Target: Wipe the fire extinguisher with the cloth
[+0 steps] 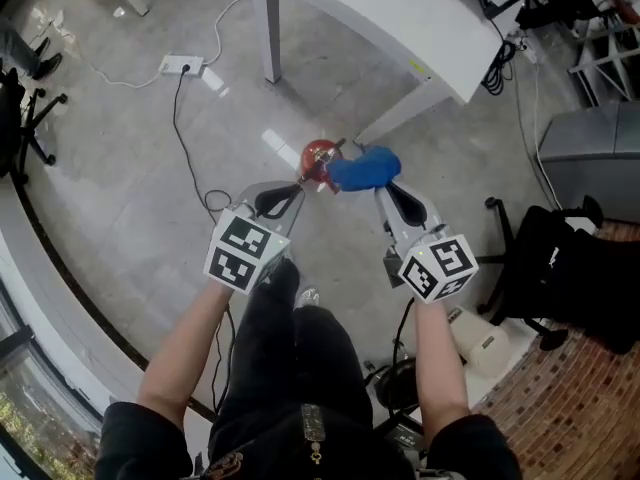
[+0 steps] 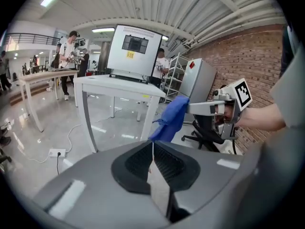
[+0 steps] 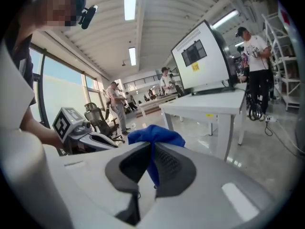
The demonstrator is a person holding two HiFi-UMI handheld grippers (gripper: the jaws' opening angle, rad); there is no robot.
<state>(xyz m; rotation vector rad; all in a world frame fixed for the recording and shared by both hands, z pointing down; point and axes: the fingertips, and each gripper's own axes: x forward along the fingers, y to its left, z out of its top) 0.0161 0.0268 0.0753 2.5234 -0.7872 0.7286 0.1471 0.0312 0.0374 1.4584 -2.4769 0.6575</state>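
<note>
From above, the red fire extinguisher [image 1: 318, 156] stands on the grey floor below my hands. My right gripper [image 1: 380, 190] is shut on the blue cloth [image 1: 365, 169], which bunches at its tip just right of the extinguisher's top. In the right gripper view the cloth [image 3: 155, 136] sticks out between the pinched jaws of the right gripper [image 3: 152, 162]. My left gripper [image 1: 300, 186] points at the extinguisher's near left side; whether it touches I cannot tell. The left gripper [image 2: 152, 152] has its jaws together, with only a thin pale sliver at the tip. The left gripper view also shows the cloth [image 2: 170, 118] hanging from the right gripper [image 2: 206, 109].
A white table [image 1: 400, 18] stands beyond the extinguisher, its leg [image 1: 268, 28] close by. A power strip [image 1: 181, 64] and its cable lie on the floor to the left. A black office chair [image 1: 560, 268] is at the right. A white machine [image 2: 133, 51] sits on the table; people stand far off.
</note>
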